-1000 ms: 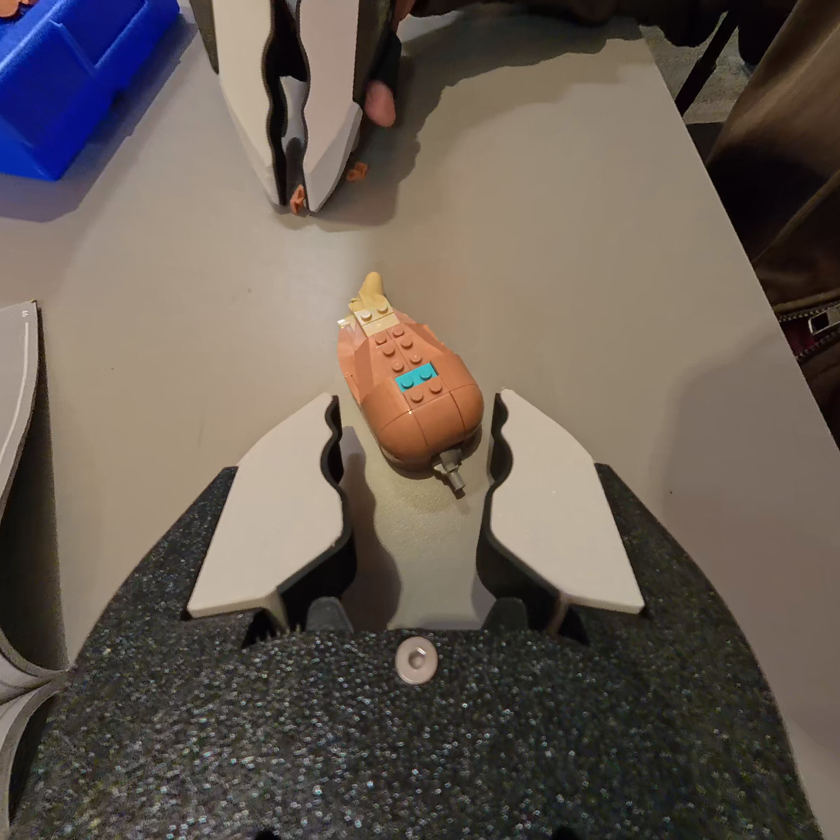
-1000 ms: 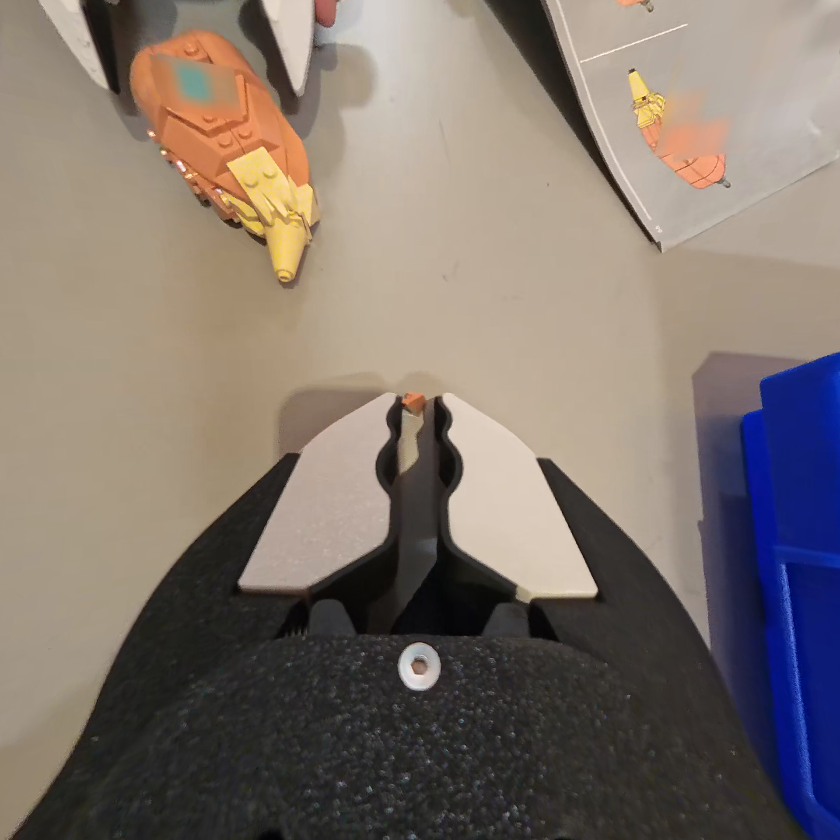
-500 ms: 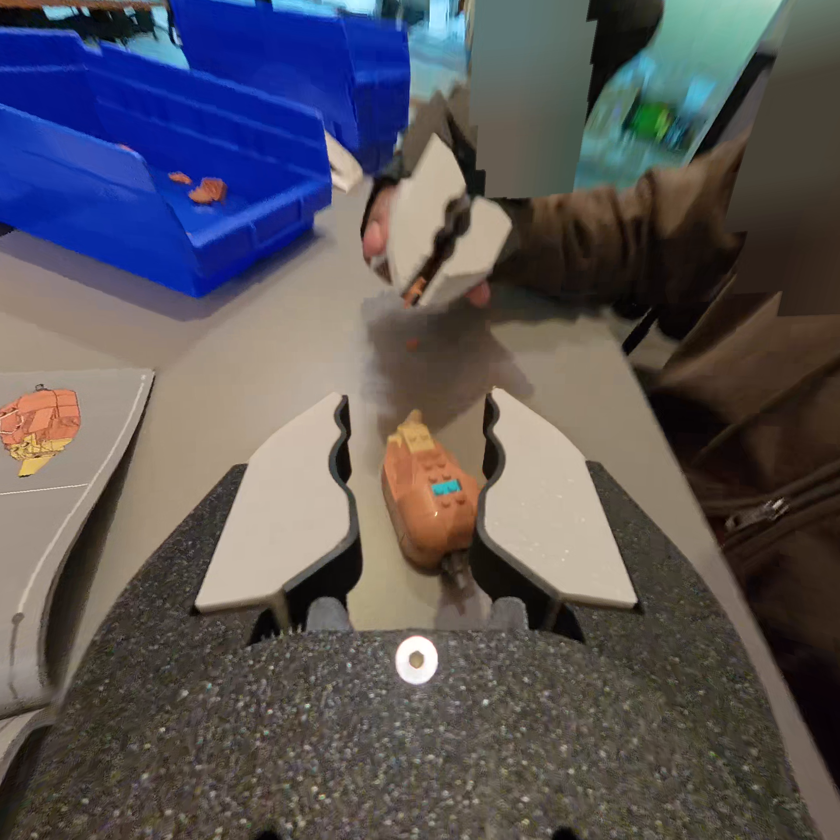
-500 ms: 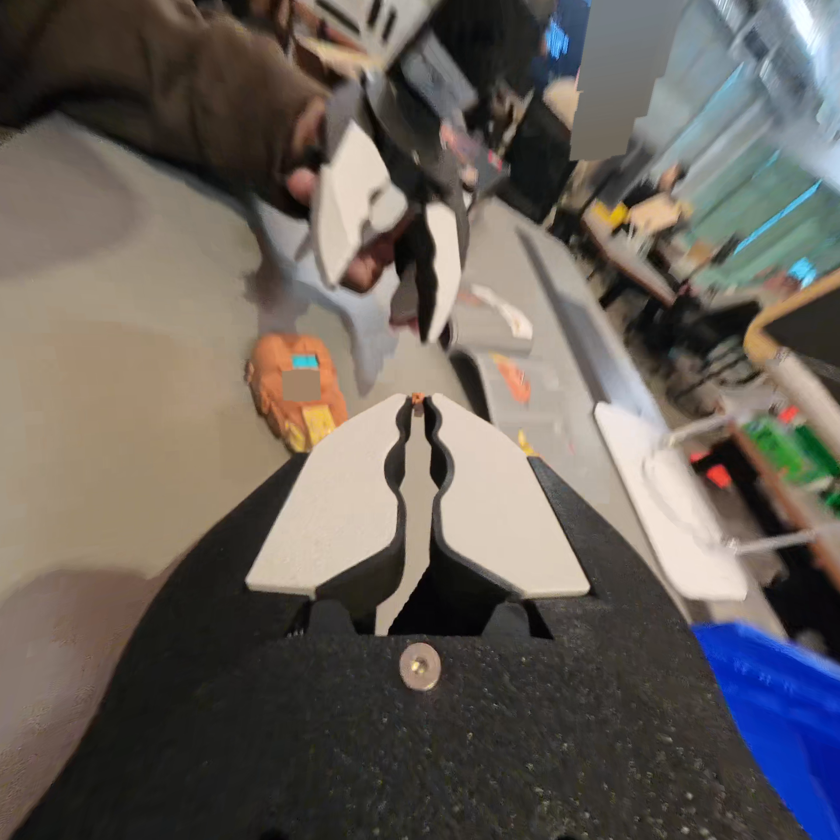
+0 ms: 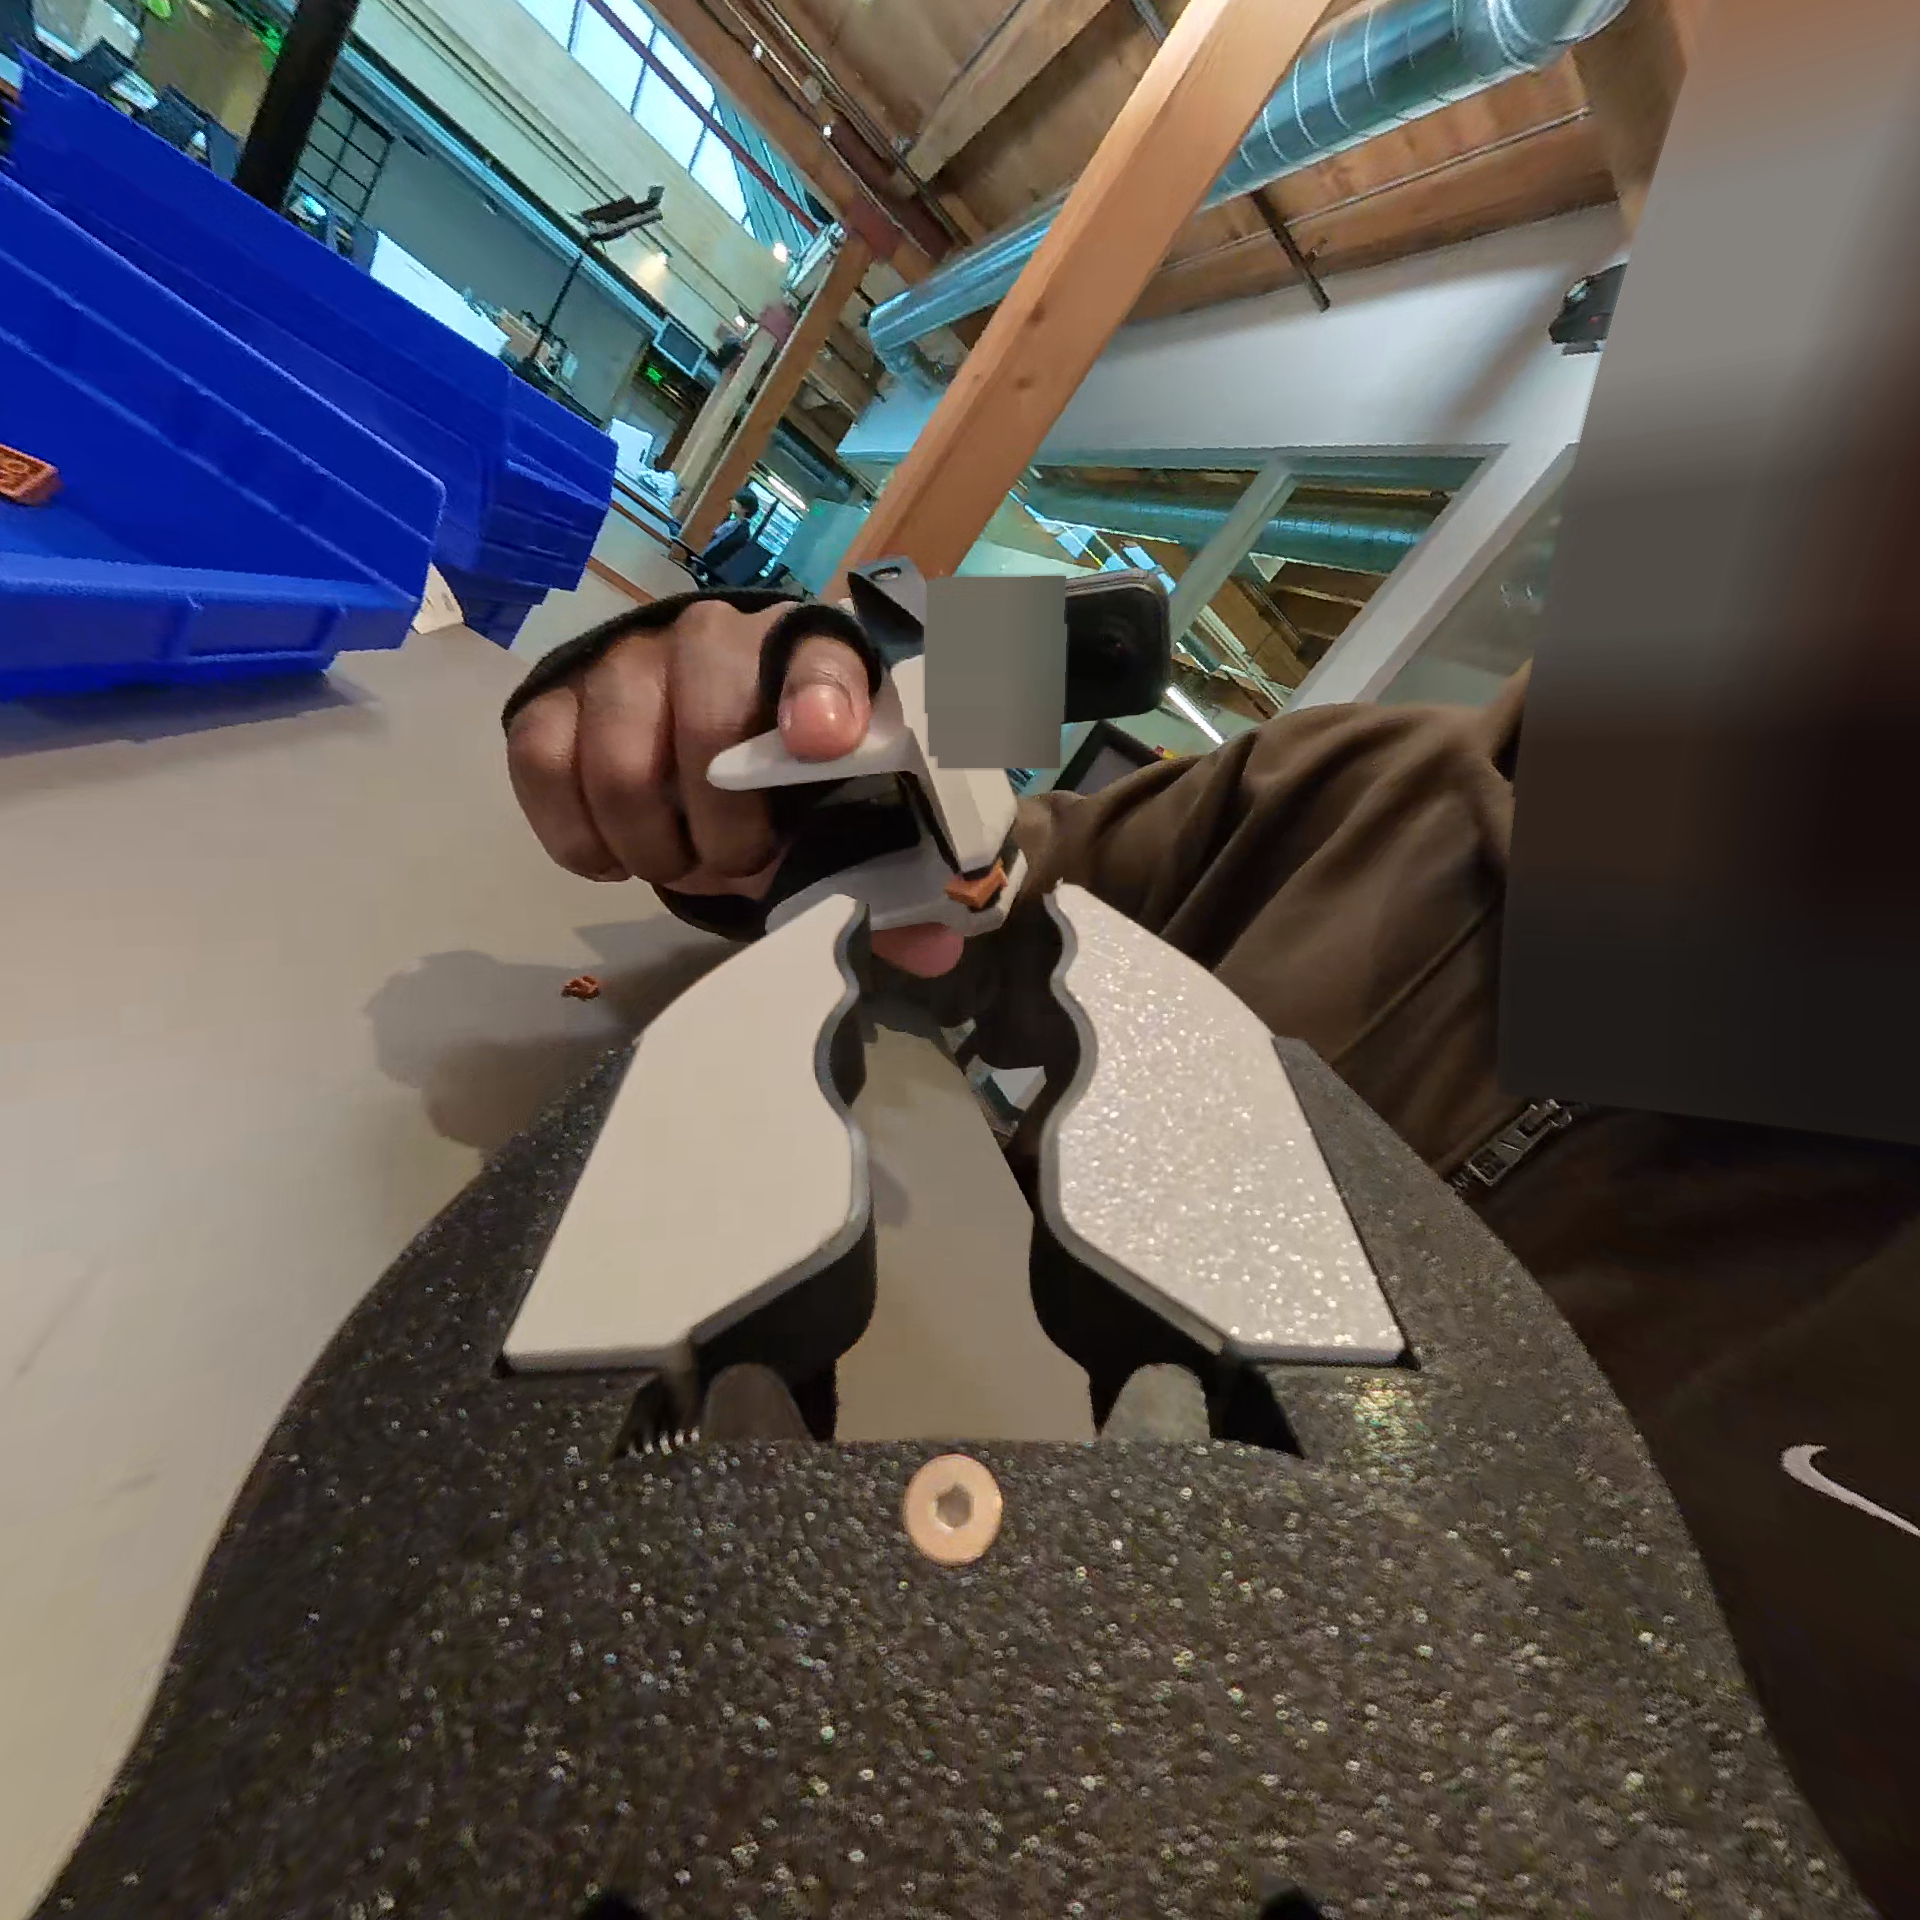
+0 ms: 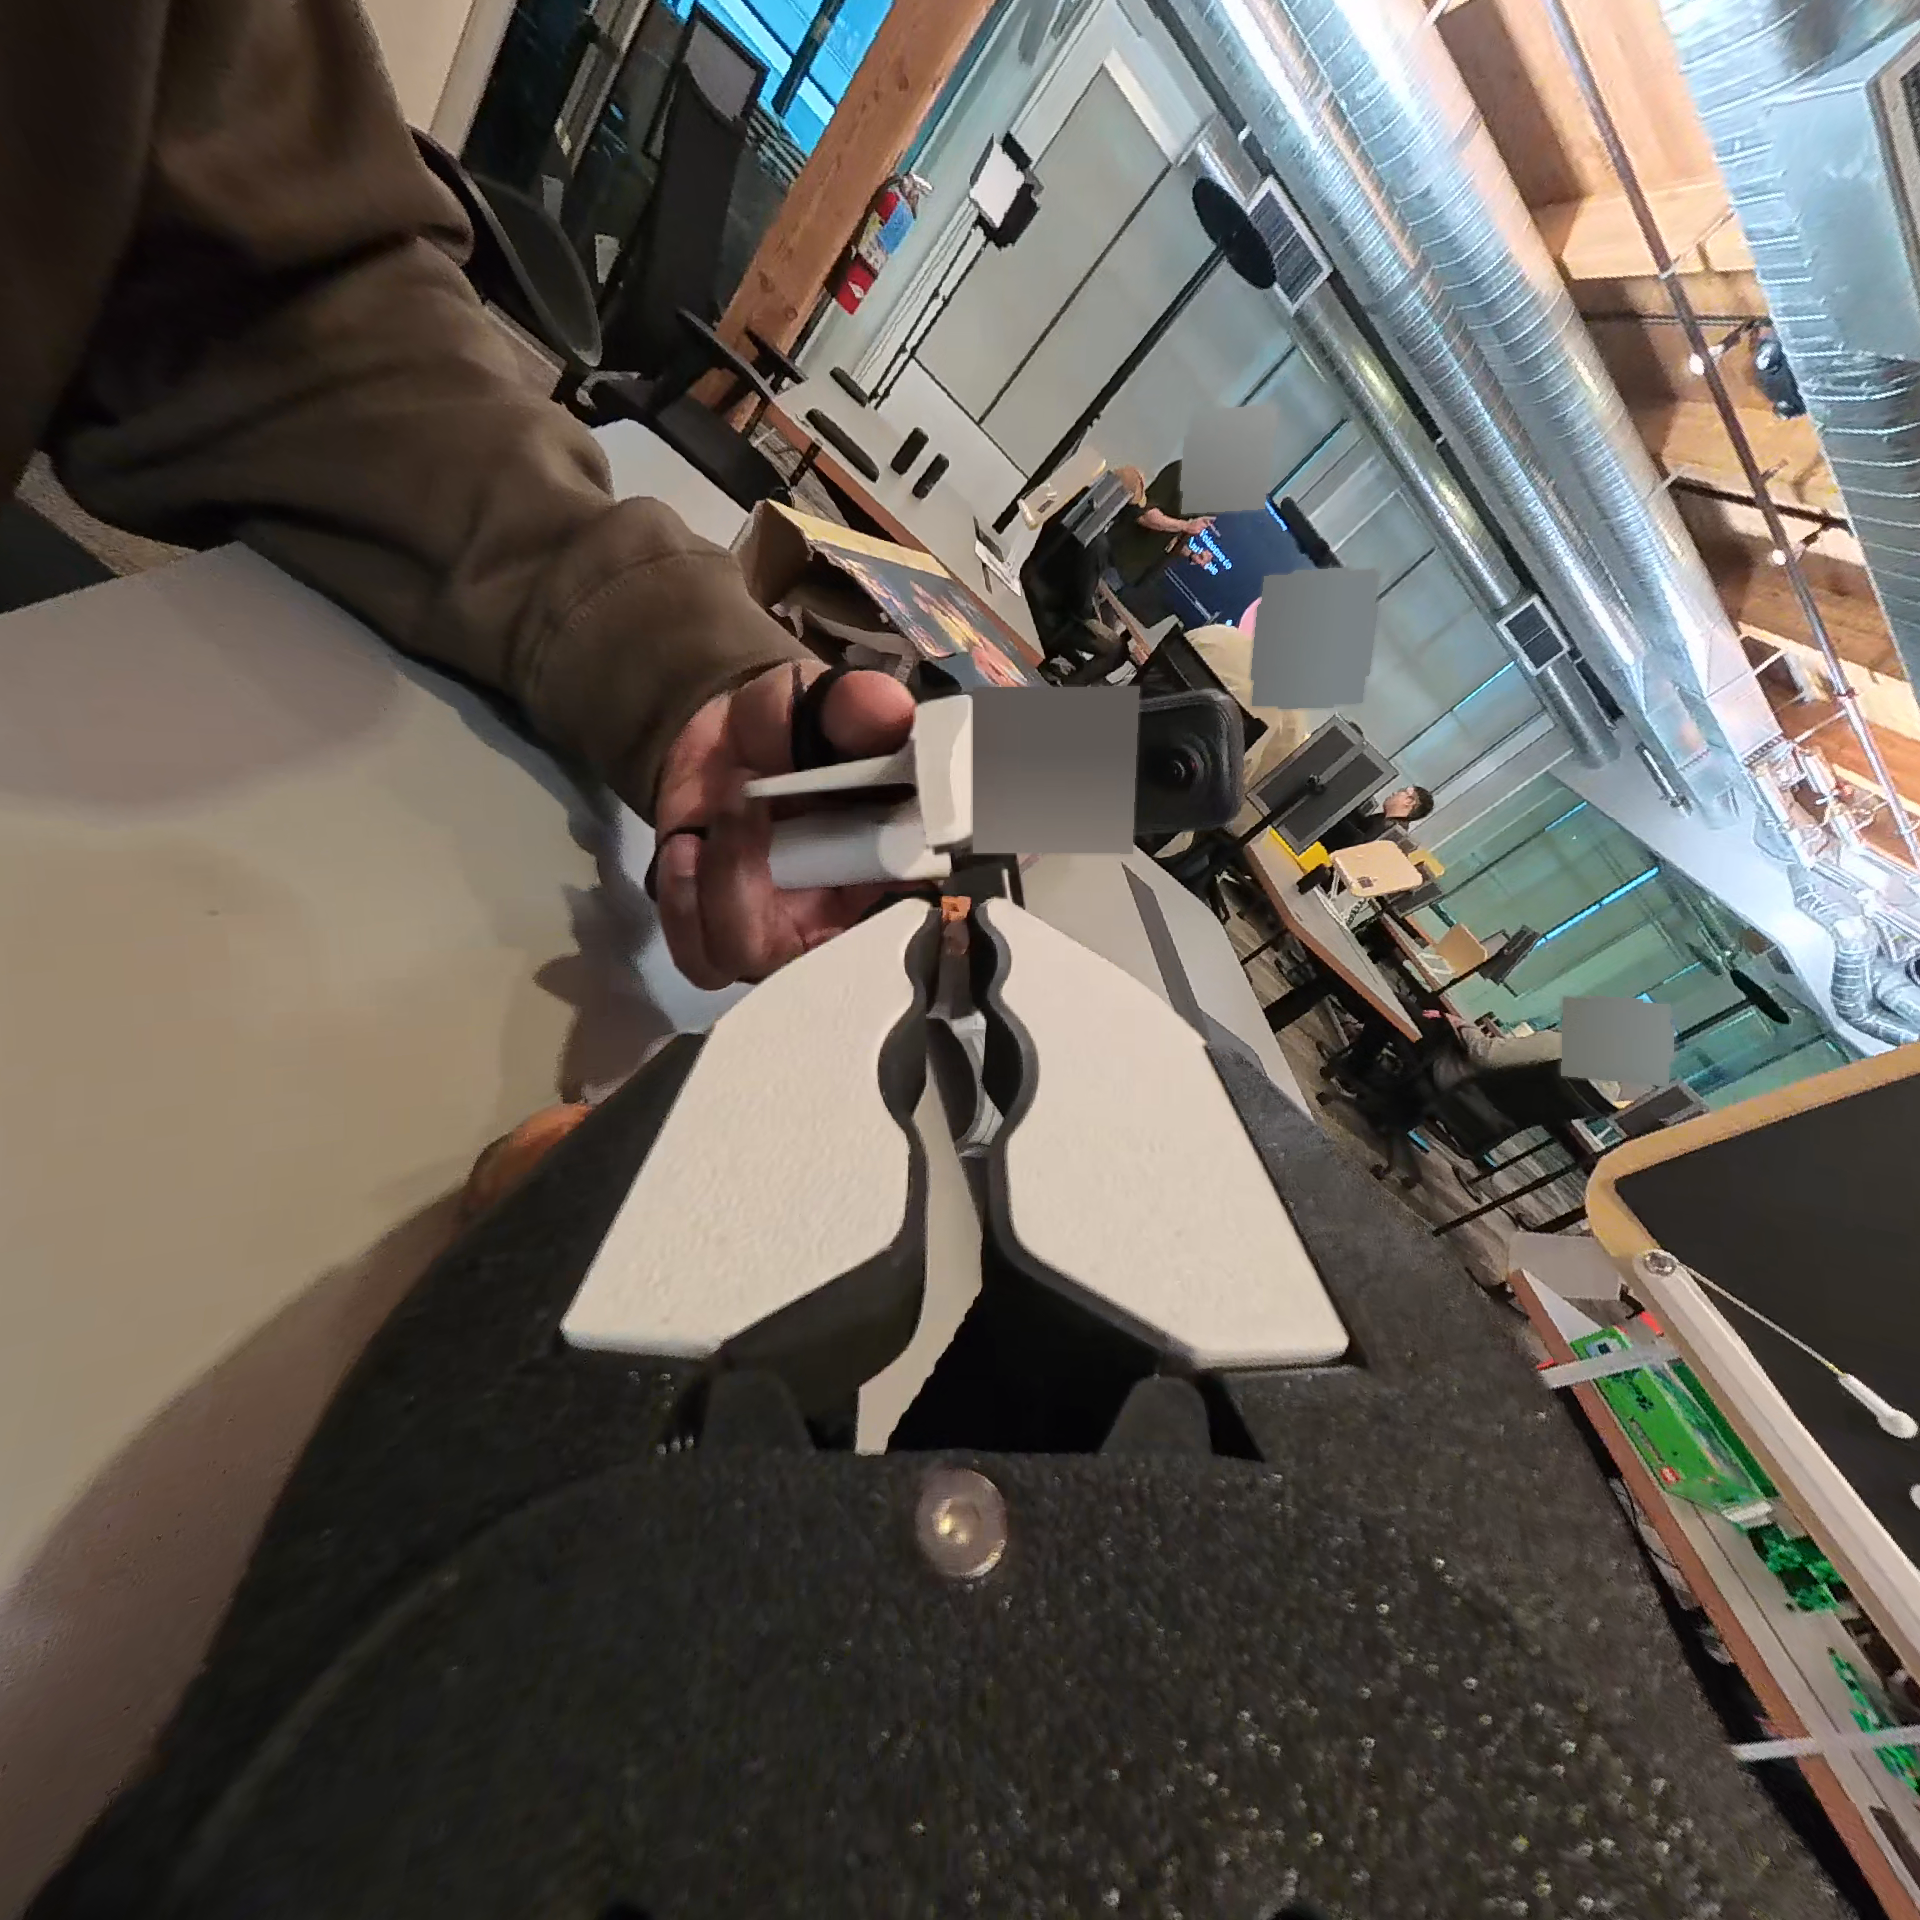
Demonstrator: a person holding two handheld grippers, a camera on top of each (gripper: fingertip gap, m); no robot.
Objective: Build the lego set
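Note:
My right gripper (image 6: pixel 954 914) is shut on a small orange Lego piece (image 6: pixel 952 910) at its fingertips. In the left wrist view the same gripper (image 5: pixel 982 883) faces me, held by a hand, with the orange piece (image 5: pixel 975 889) just above and between my left fingertips. My left gripper (image 5: pixel 951 914) is open and empty, raised above the grey table (image 5: pixel 208 987). An orange rounded shape (image 6: pixel 525 1138), probably the Lego model, peeks out beside my right gripper's body. The model is hidden in the left wrist view.
A loose small orange piece (image 5: pixel 582 987) lies on the table. Blue bins (image 5: pixel 208 520) stand at the far left, one holding an orange brick (image 5: pixel 26 480). A person's brown sleeve (image 5: pixel 1299 883) is at the right. Other tables and people are in the background. My two grippers' fingertips are within a few centimetres of each other.
Both grippers have lifted and tilted up from the table and now face each other closely. The model has dropped out of the left wrist view. The jaws are unchanged.

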